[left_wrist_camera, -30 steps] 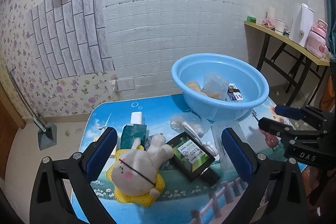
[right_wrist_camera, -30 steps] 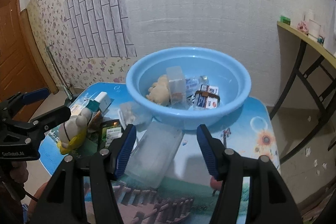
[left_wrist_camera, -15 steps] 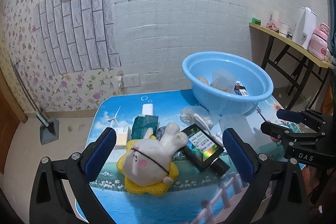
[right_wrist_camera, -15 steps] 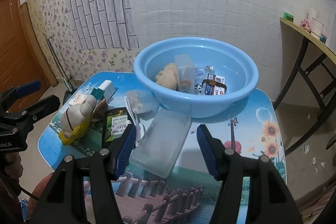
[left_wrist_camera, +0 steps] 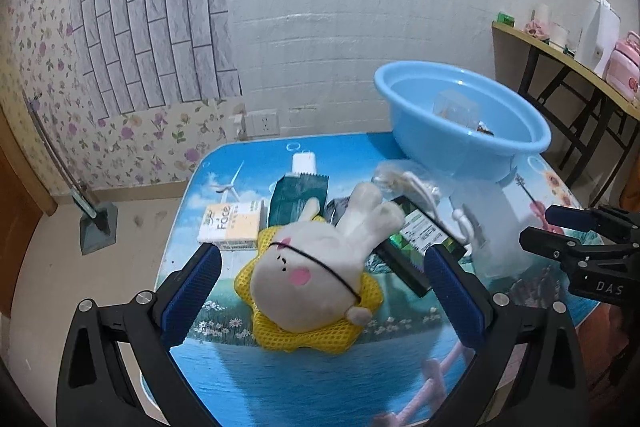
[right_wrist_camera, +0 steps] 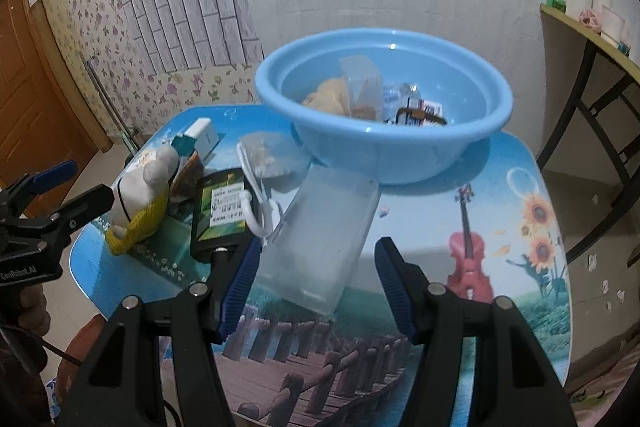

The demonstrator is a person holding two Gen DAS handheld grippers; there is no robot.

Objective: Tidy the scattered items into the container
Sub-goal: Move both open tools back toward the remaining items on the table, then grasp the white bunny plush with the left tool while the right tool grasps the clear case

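A blue basin [left_wrist_camera: 464,135] [right_wrist_camera: 384,143] stands at the table's far right and holds several items. A white plush rabbit [left_wrist_camera: 320,263] [right_wrist_camera: 140,187] on a yellow mesh star lies between the jaws of my open left gripper [left_wrist_camera: 320,295]. My open right gripper [right_wrist_camera: 316,279] sits just before a clear plastic box [right_wrist_camera: 320,235] [left_wrist_camera: 496,227]. A black and green box [left_wrist_camera: 420,239] [right_wrist_camera: 220,211], a white cord [right_wrist_camera: 256,195], a clear bag [right_wrist_camera: 268,155], a dark green packet [left_wrist_camera: 296,199], a yellow "Face" box [left_wrist_camera: 232,223] and a white tube [left_wrist_camera: 304,163] lie scattered.
The small picture-printed table [right_wrist_camera: 500,219] ends close in front of both grippers. A wooden side table [left_wrist_camera: 560,51] with jars stands at the right wall. A dustpan [left_wrist_camera: 96,223] rests on the floor at the left.
Both grippers have come lower and closer. The left one now frames the plush rabbit, and the right one has closed in on the clear plastic box. Both remain open.
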